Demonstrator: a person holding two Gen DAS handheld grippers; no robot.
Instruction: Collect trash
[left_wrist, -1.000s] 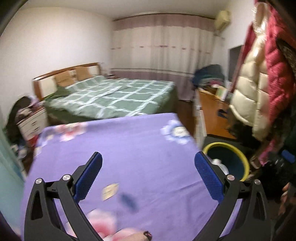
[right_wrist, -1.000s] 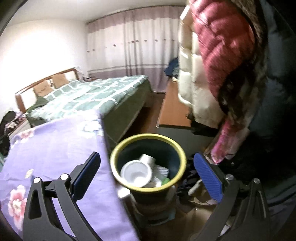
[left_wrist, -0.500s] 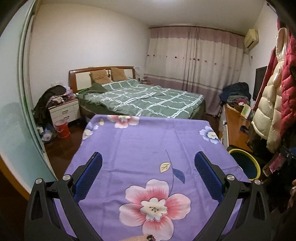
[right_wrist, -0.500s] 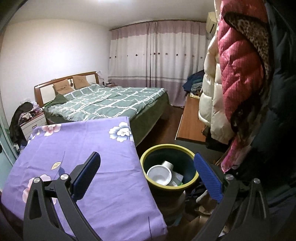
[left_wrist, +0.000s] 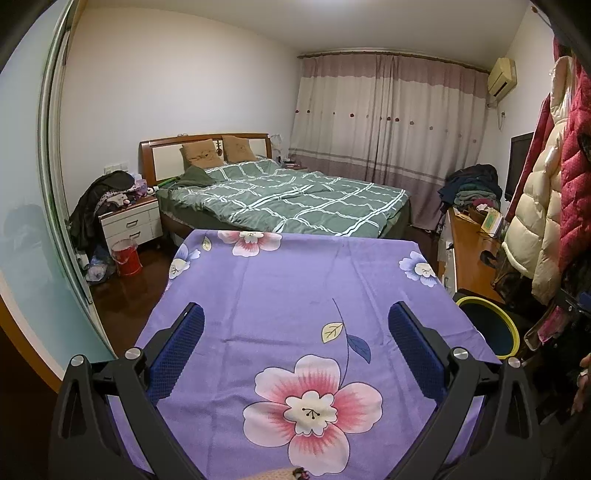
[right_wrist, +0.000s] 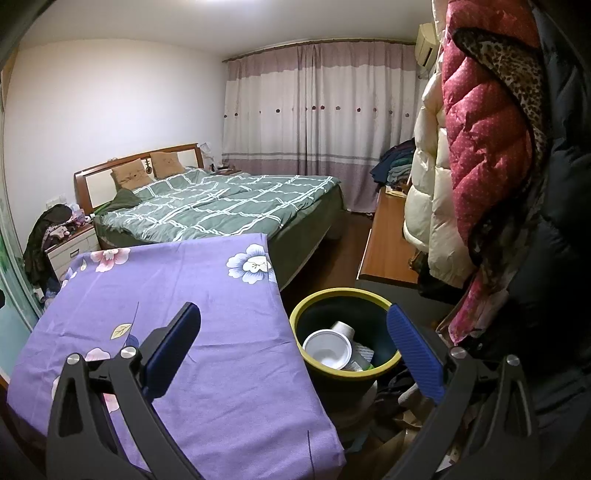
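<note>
- The left claw (left_wrist: 295, 332) is held with its blue fingers (left_wrist: 177, 350) spread wide apart, nothing between them.
- Below and ahead of it, the worktop (left_wrist: 295, 280) is seen, draped in a purple floral cloth, its surface bare.
- The right claw (right_wrist: 293, 339) is likewise held wide apart and empty.
- Between its fingers and just below, the yellow-rimmed bin (right_wrist: 384, 363) is framed, standing on the floor just beside the worktop's edge.
- Inside the bin, a white cup (right_wrist: 327, 349) and other trash are seen lying.
- To the right of the claw, hanging coats (right_wrist: 480, 129) are seen; far ahead, a green bed (right_wrist: 229, 210).
</note>
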